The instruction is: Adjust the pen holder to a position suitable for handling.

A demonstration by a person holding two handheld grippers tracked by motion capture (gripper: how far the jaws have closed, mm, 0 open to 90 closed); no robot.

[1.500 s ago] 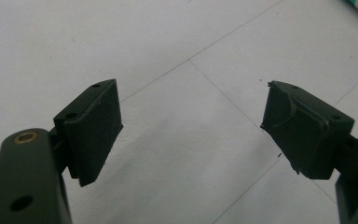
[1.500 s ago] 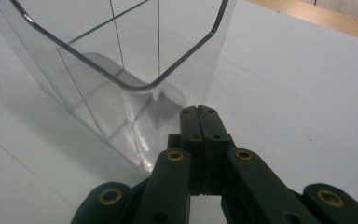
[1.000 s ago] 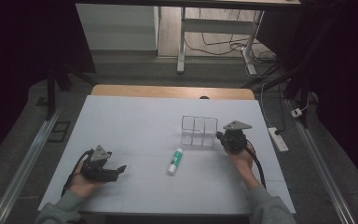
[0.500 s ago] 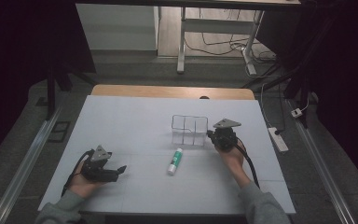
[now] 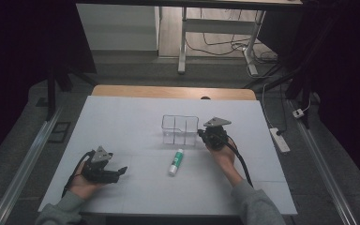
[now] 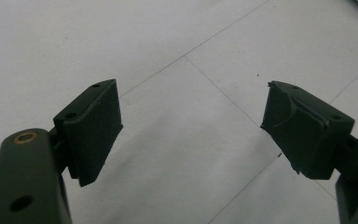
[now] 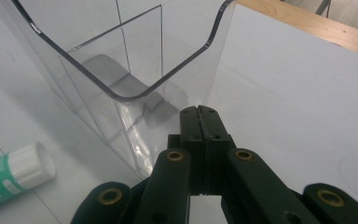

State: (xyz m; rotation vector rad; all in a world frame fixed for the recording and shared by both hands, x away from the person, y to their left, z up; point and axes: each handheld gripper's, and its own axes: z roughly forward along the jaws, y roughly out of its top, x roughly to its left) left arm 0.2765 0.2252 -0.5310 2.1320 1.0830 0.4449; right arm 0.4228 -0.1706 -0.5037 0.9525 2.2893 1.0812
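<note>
Beside the clear organizer [image 7: 121, 70], right gripper [image 7: 200, 112] fingers pressed together, empty; left gripper [image 6: 191, 126] fingers wide apart, empty.

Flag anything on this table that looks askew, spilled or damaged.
Little stands out. The glue stick lies on its side on the table, beside the upright clear organizer. Nothing looks spilled or broken. The shut right gripper presses against the organizer's corner.

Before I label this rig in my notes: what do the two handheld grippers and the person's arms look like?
Both are black two-jaw tools. The left gripper and the right gripper each carry a grey three-cornered plate on top and trail a black cable. Up close, the left's flat rectangular pads are dark and screw-holed; the linkage arms show brass-coloured pivot rivets. The person wears grey long sleeves.
</note>
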